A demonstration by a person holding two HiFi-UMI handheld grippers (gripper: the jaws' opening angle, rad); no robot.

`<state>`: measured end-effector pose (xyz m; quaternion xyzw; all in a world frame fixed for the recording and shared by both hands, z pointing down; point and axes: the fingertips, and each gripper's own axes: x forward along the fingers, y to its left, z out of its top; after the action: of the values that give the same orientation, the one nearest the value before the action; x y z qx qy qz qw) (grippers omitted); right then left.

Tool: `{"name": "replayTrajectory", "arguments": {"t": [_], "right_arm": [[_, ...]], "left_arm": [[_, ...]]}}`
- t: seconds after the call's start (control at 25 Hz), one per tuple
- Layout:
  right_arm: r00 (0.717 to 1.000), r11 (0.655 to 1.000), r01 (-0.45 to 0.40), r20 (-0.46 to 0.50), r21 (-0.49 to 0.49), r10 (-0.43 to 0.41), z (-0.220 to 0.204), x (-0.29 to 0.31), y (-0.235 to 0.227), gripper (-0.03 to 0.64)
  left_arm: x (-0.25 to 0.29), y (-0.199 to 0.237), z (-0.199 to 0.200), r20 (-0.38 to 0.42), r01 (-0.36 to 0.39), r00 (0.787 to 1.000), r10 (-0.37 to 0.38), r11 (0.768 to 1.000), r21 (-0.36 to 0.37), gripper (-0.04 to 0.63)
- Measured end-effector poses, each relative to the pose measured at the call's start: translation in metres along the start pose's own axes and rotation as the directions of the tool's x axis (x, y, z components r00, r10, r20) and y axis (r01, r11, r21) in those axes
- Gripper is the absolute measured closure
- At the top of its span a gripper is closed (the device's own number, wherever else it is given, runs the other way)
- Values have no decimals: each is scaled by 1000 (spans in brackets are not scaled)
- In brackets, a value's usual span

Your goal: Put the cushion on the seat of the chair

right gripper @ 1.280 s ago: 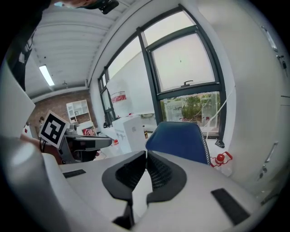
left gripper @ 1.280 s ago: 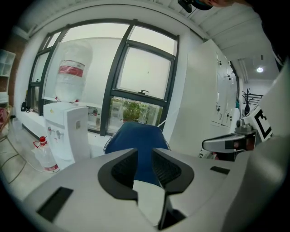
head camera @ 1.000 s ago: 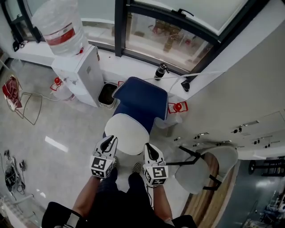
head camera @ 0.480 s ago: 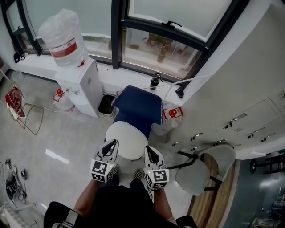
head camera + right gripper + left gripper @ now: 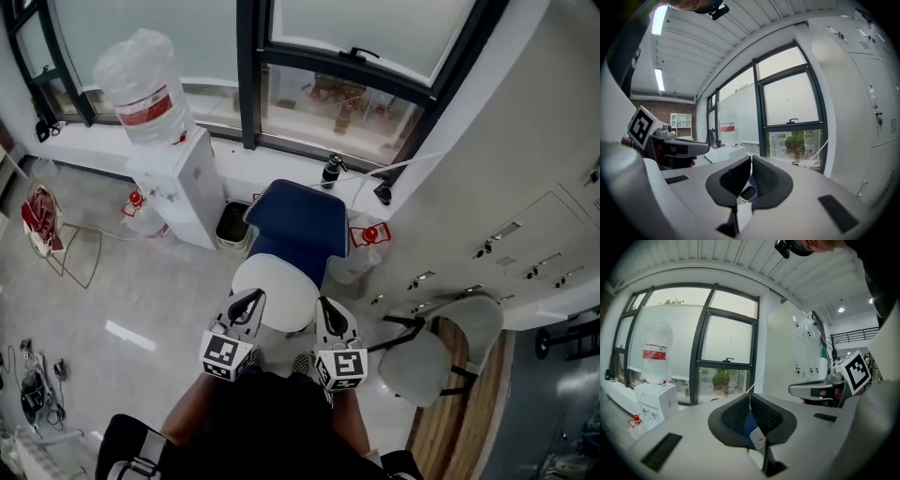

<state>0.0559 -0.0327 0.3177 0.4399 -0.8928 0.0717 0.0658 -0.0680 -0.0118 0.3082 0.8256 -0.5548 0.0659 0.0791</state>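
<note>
Your left gripper with jaws pressed together on nothing, your right gripper likewise closed and empty, both by the white chair back, blue cushion lying on its seat

An office or workplace break corner is shown. A water dispenser topped with a large bottle is set beneath tall dark-framed windows, and white lockers are lined along the right wall. The floor is glossy and grey. A slatted ceiling with strip lights is seen in the right gripper view. A chair is placed by the windows.
</note>
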Motion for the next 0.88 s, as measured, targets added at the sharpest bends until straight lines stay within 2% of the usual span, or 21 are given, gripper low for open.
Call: {"name": "replayTrajectory", "arguments": {"t": [0.44,0.88], "right_arm": [[999,1000,-14,40,7,14,8,-11,5,583],[999,999,-35,36,26,34,6,-7,2,583]], "left_arm": [[-10,-3,10,21,-18,1000,18,1000,9,568],[-5,-5,7,21,-10,1000,10,1000,13,568]]}}
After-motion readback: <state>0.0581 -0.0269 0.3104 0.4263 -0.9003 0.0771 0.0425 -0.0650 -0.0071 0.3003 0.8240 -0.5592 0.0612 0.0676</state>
